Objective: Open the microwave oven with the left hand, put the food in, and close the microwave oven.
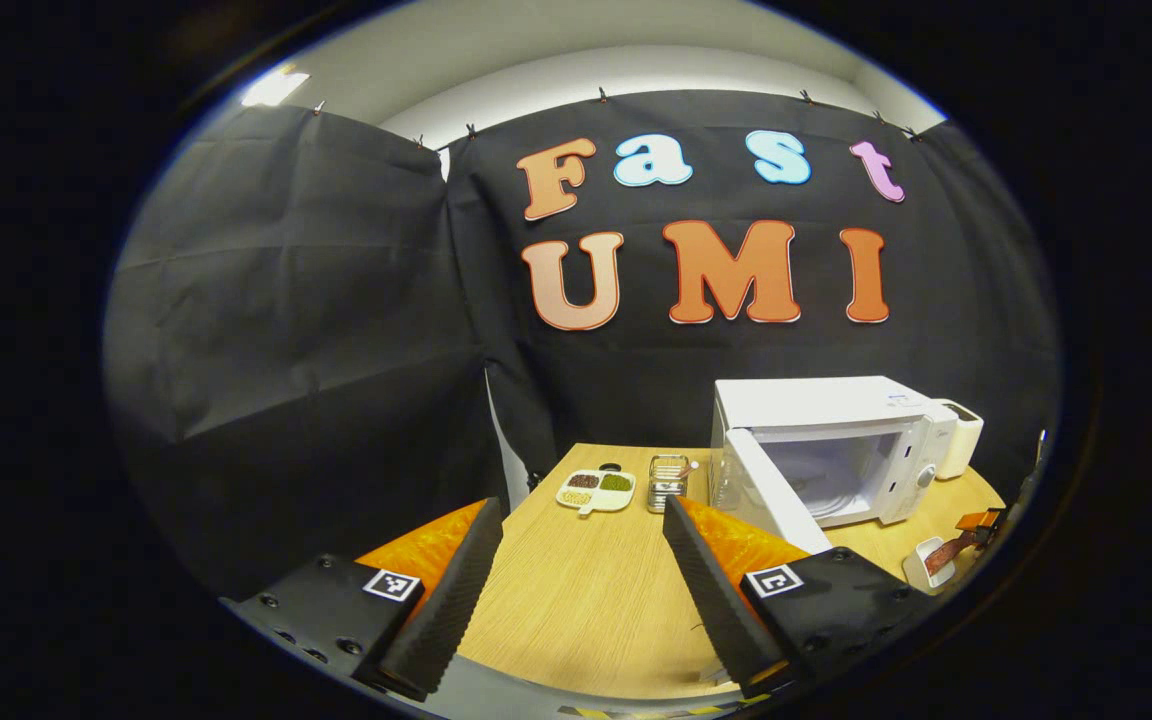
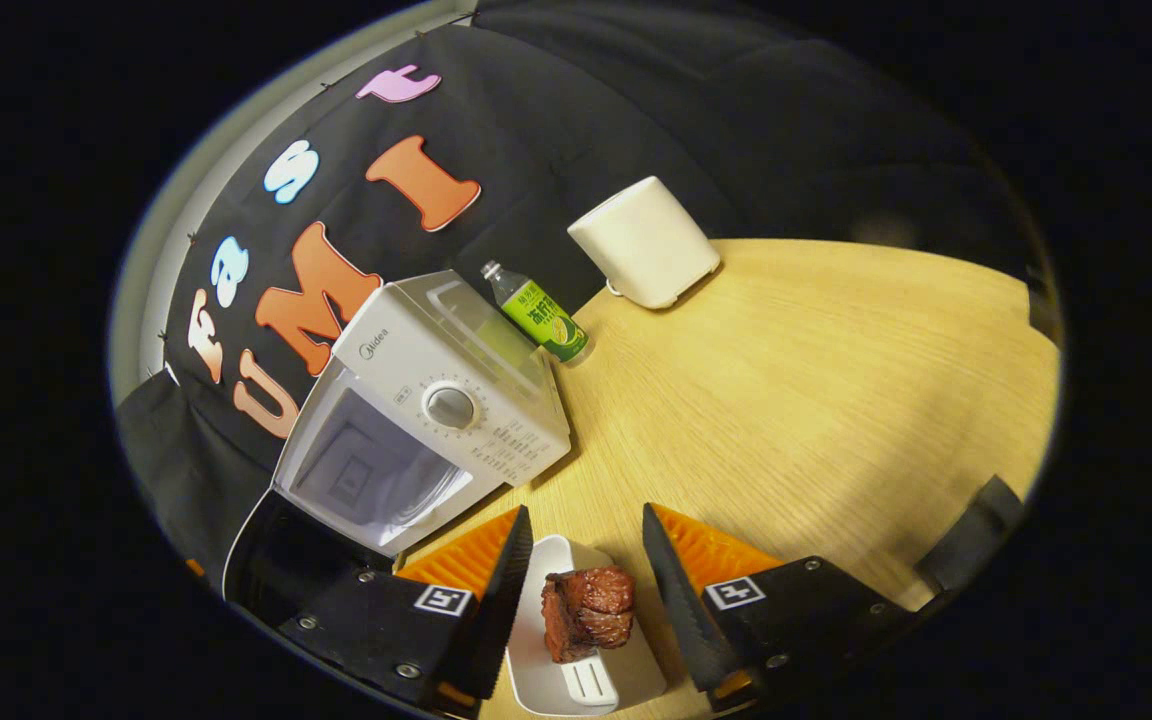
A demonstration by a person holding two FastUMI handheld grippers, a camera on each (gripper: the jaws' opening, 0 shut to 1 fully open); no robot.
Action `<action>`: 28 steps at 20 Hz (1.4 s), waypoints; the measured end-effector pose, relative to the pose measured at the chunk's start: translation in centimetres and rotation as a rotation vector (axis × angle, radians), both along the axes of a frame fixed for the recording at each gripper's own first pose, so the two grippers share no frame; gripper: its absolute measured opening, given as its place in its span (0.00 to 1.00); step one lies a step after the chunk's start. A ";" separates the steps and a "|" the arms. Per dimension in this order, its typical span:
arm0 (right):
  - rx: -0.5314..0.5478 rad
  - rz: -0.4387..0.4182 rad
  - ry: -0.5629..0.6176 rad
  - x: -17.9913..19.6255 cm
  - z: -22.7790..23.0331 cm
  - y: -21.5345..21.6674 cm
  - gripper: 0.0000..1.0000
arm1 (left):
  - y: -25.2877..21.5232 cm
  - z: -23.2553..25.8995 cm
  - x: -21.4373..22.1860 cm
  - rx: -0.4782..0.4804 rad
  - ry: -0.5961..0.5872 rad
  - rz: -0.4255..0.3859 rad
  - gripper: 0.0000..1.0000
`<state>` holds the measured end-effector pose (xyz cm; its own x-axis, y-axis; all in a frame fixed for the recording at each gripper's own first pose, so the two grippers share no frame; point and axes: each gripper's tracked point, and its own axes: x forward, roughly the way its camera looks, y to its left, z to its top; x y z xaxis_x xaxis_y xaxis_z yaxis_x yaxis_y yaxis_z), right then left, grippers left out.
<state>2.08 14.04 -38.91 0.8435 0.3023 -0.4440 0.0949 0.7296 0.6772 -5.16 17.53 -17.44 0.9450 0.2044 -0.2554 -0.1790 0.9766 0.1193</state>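
The white microwave [image 1: 836,440] stands on the wooden table [image 1: 586,590] with its door [image 1: 771,495] swung open to the left and the cavity bare. My left gripper [image 1: 581,508] hangs open over the table, left of the door, holding nothing. In the right gripper view the microwave [image 2: 436,410] lies ahead to the left. My right gripper [image 2: 584,512] is shut on a small white dish [image 2: 556,660] carrying a brown chunk of meat [image 2: 588,612]. The right gripper [image 1: 976,525] and dish [image 1: 926,562] also show low in front of the microwave, to the right, in the left gripper view.
A divided plate of food [image 1: 596,490] and a metal basket [image 1: 668,480] sit at the table's far end, left of the door. A green bottle [image 2: 541,320] and a white container [image 2: 646,240] stand behind and beside the microwave. Bare wood stretches to the right [image 2: 836,400].
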 end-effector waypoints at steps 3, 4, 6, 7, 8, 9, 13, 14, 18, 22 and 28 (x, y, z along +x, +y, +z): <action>0.066 0.003 0.014 0.2 0.2 1.0 0.43 | -0.2 -0.6 -0.1 0.015 0.013 -0.005 0.97; 0.084 0.008 0.012 0.3 0.6 1.1 0.33 | -0.1 -0.7 -0.1 0.022 0.014 -0.005 0.98; 0.087 0.020 0.019 0.4 1.2 1.6 0.22 | -0.4 -0.9 0.2 0.020 0.016 -0.011 1.00; 0.071 0.032 0.016 0.4 1.5 1.9 0.21 | -0.3 -1.0 0.2 0.014 0.015 -0.011 1.00; 0.066 0.046 0.010 0.3 2.3 2.1 0.20 | -0.3 -1.2 0.5 0.003 0.012 -0.010 1.00; 0.068 0.057 0.002 0.4 3.1 2.3 0.20 | -0.2 -1.3 0.6 -0.009 0.011 -0.009 1.00; 0.052 0.078 -0.047 1.3 6.7 3.0 0.20 | 0.6 -1.9 1.4 -0.047 -0.002 -0.002 1.00; 0.053 0.080 -0.060 1.3 7.7 3.3 0.20 | 0.9 -2.0 1.7 -0.050 -0.004 -0.003 1.00; 0.067 0.080 -0.108 2.0 11.1 5.4 0.20 | 2.2 -2.7 2.8 -0.073 0.000 -0.015 1.00; 0.098 0.082 -0.134 2.7 13.2 9.0 0.20 | 4.0 -2.0 3.8 -0.043 -0.014 -0.023 1.00; 0.131 0.098 -0.137 4.1 13.7 16.0 0.20 | 6.2 -1.3 5.2 -0.013 -0.039 -0.044 0.97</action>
<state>6.16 30.00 -25.18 0.8567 0.4338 -0.2790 -0.0717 0.6359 0.7684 0.06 23.69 -18.75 0.9622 0.1595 -0.2208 -0.1403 0.9850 0.1001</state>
